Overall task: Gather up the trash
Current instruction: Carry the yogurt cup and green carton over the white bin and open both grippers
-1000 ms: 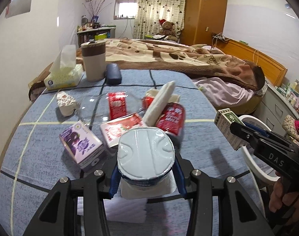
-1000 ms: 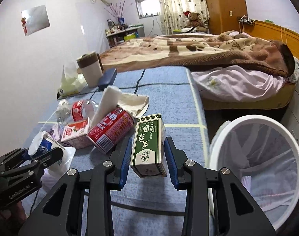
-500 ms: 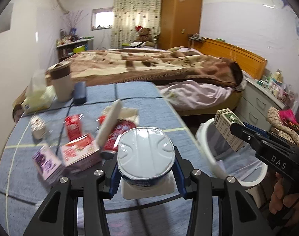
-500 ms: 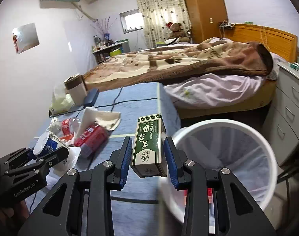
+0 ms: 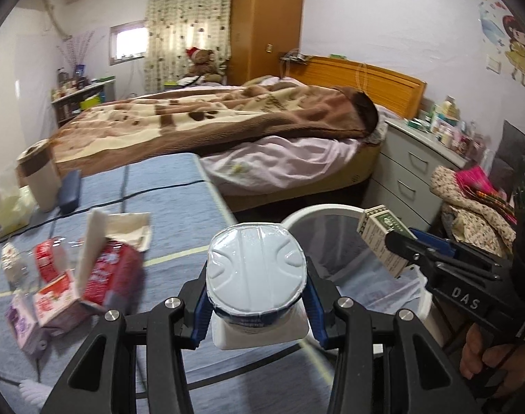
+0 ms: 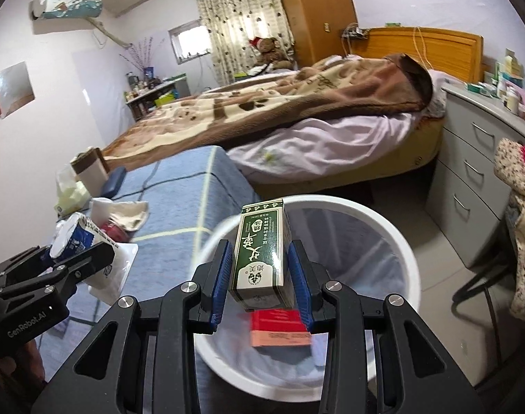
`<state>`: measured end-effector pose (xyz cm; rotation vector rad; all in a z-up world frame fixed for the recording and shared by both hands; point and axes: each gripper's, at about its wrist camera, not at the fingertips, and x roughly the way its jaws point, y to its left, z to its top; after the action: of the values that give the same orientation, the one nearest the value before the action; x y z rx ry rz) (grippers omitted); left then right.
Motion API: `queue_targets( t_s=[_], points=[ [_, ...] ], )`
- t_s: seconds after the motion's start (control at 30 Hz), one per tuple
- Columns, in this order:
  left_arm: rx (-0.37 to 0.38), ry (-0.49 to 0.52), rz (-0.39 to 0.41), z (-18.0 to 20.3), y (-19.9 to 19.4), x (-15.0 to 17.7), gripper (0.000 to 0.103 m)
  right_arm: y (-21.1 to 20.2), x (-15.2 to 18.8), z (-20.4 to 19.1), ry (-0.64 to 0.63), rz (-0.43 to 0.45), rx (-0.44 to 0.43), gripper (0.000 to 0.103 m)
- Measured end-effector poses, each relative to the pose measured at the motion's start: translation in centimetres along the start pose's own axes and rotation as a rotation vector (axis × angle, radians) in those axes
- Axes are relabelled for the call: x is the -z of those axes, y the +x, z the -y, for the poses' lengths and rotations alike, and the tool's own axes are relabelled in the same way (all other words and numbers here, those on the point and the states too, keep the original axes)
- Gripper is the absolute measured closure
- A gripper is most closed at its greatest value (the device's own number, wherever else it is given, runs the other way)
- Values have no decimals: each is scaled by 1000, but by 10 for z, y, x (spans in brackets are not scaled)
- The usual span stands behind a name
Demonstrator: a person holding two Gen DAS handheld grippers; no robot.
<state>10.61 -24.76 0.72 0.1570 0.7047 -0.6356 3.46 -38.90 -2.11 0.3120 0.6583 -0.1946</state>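
Beside the desk [image 5: 179, 207], the white bin [image 6: 397, 238] sits below the right hand-held gripper [image 6: 260, 276], clamped on a green carton [image 6: 260, 255] for release, while the left hand-held gripper [image 5: 255, 296] grips a yogurt cup [image 5: 255, 265] at the desk edge.

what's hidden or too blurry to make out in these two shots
- Bin contents: right wrist view, green box and right gripper cover most; only a red packet shows.
- Trash pile labels: left wrist view, motion-blurred.
- Yogurt cup body: left gripper hides its sides.
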Motion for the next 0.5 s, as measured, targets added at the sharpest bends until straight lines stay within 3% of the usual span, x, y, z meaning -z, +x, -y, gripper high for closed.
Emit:
queue_targets(
  t_s=[0.5],
  points=[
    [113, 37, -57, 44, 48, -9, 56, 17, 10, 39, 28, -83, 82, 67]
  ],
)
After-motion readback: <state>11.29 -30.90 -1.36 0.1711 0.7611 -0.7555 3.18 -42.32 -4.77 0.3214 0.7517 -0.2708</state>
